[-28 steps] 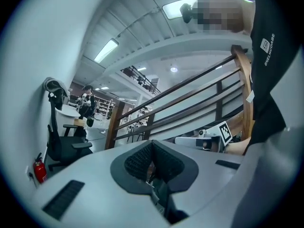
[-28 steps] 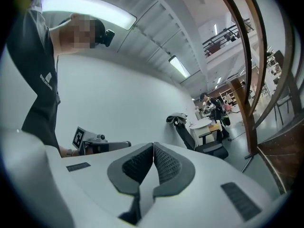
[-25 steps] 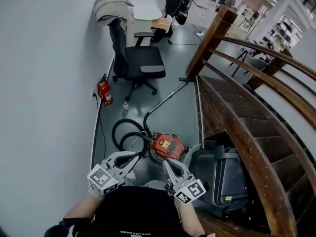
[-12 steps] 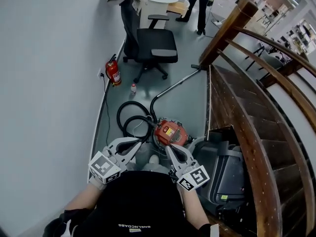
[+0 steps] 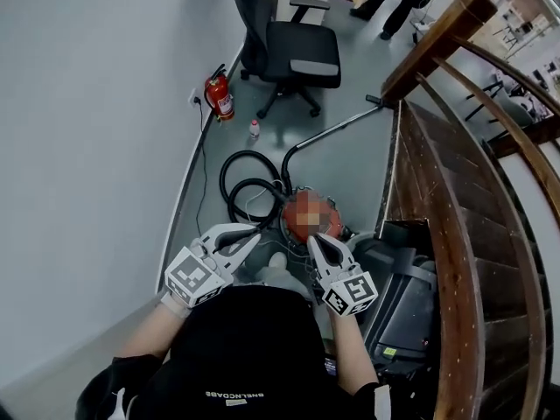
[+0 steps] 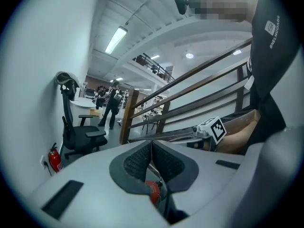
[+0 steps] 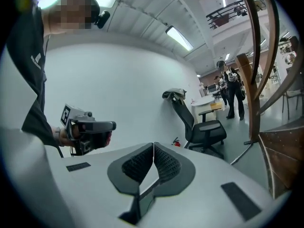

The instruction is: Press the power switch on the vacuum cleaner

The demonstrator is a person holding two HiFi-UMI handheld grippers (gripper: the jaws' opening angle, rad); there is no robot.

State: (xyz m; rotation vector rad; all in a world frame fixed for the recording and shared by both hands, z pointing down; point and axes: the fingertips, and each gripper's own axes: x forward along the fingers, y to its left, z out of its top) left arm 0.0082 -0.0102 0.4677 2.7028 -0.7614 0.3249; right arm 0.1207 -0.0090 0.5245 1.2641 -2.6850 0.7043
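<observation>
The left gripper [image 6: 152, 142] has its jaws pressed together, with nothing held between the ribbed pads. Through the opening below the pads a piece of the red vacuum cleaner [image 6: 152, 190] shows. The right gripper [image 7: 153, 146] is likewise closed on nothing, its pads meeting along one line.

In the head view both grippers are held out in front of the person's dark shirt, side by side but apart, tips pointing towards the vacuum cleaner. It stands on the grey floor just beyond them, nearer the right gripper, close to the floor's right edge where the wooden staircase [image 5: 455, 191] rises. Neither gripper touches it.

A black hose [image 5: 243, 185] lies coiled on the floor to the vacuum cleaner's left. A metal wand [image 5: 337, 131] runs from it up towards the stair post. A dark grey machine [image 5: 407, 296] sits beside the vacuum cleaner under the stairs.

Along the floor's left edge, at the wall, stand a red fire extinguisher [image 5: 219, 94] and, near it, a small bottle [image 5: 254, 129]. Beyond them stands a black office chair [image 5: 297, 46].
</observation>
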